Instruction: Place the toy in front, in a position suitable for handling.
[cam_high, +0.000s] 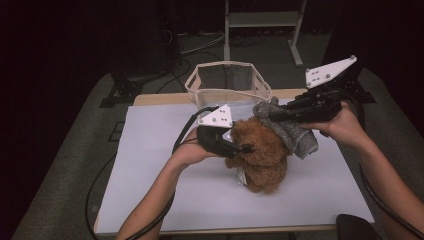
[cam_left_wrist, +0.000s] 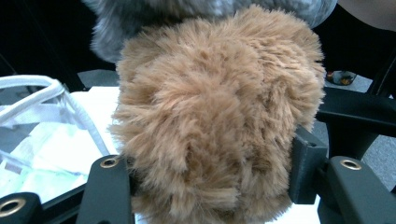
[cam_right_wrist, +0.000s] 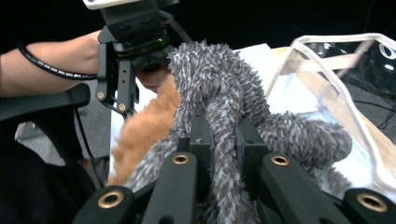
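Two black jaws of the right gripper (cam_right_wrist: 219, 154) are pressed close together and pinch a fold of the fuzzy grey knitted cloth (cam_right_wrist: 219, 88) between them; in the right gripper view the grey material rises from the narrow gap and spreads over the top of the toy. The left gripper (cam_left_wrist: 210, 186) has its jaws spread about halfway, and they clamp the fluffy brown teddy bear (cam_left_wrist: 215, 116) from both sides, so the fur bulges out between the black fingers (cam_left_wrist: 306, 163) in the left gripper view. In the high view the left gripper (cam_high: 235, 146) comes to the bear (cam_high: 260, 155) from the left side and holds it at the level of the head, while the right gripper (cam_high: 277, 114) reaches from the right and holds the grey cloth (cam_high: 295, 135) at the upper edge of the bear's head. The cloth lies partly on the head and hangs down on the bear's right side, toward the right hand (cam_high: 345, 125). The bear is upright near the middle of the pale grey table mat (cam_high: 160, 175), and its lower part touches the mat. A small clear wrapper (cam_high: 241, 177) shows just beside the bear's lower left. Behind the bear, at the far edge of the mat, stands the transparent plastic bag with white trim (cam_high: 227, 80), open at the top, and it is near the bear but apart from it. Black cables (cam_high: 185, 130) trail from the left gripper down along the forearm.
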